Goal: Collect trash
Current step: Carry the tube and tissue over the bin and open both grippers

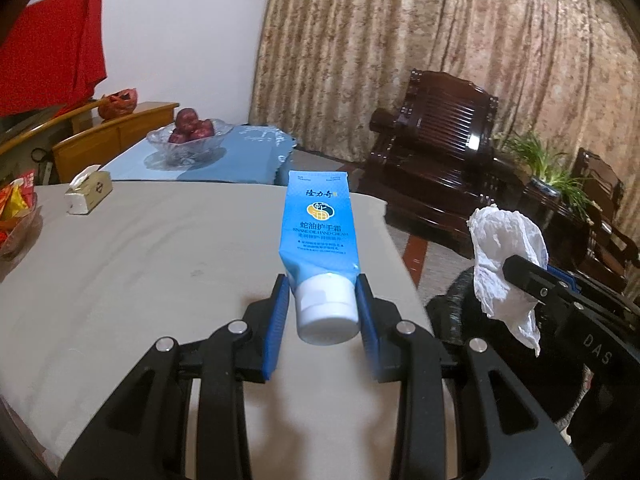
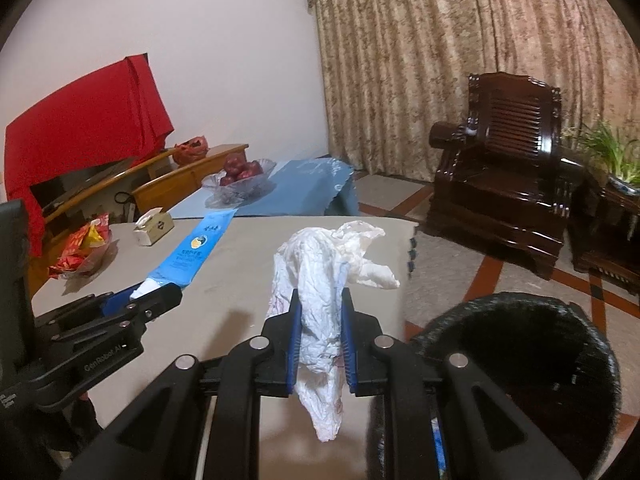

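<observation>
While the left hand-held gripper (image 1: 322,300) pinches a blue hand cream tube (image 1: 320,224) by its white cap end, the tube's flat sealed end points away toward twelve o'clock above the grey tabletop (image 1: 140,260). Its blue pads (image 1: 280,312) press on either side of the cap. At three o'clock in the left wrist view, the right hand-held gripper (image 2: 320,320) is clamped on a crumpled white tissue (image 2: 324,280), which bulges out ahead of the pads and hangs down below them. From the right wrist view, a black trash bin (image 2: 520,360) stands on the floor at four o'clock, just beside the tabletop's edge, its open mouth near the tissue but not under it. On the tabletop at ten o'clock sit a tissue box (image 2: 152,226) and, further left, a clear dish of red and yellow snack packets (image 2: 86,248). Beyond them a glass bowl of red apples (image 2: 240,178) rests on a blue cloth (image 2: 304,192). A dark wooden armchair (image 2: 504,160) stands at two o'clock before patterned curtains (image 2: 440,40), with a green potted plant (image 2: 612,156) at its right.
</observation>
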{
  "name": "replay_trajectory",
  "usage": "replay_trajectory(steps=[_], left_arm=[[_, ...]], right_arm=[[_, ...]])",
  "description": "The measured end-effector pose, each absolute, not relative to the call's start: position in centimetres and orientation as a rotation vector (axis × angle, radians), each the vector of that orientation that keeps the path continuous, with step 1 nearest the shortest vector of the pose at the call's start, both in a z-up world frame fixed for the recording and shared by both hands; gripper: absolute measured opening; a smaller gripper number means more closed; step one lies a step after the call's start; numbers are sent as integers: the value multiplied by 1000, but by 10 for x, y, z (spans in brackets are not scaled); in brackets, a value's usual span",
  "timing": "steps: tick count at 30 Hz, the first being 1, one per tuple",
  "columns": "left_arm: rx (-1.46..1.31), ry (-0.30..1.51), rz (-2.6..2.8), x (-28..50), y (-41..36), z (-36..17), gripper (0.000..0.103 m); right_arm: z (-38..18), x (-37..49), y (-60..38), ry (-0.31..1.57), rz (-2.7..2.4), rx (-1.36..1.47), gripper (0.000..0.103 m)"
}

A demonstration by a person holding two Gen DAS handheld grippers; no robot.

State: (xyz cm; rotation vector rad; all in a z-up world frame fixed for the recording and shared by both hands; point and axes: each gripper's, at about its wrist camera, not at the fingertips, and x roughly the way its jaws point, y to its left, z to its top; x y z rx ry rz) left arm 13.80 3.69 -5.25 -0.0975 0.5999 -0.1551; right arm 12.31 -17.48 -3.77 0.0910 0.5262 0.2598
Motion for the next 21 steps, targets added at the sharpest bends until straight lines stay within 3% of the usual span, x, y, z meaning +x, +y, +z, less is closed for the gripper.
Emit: replay_trajectory(steps=[21], left_arm=[[-20,593,-336,121,-61,-50,32]], right_arm=[[-31,77,-271,488,88,130,18]])
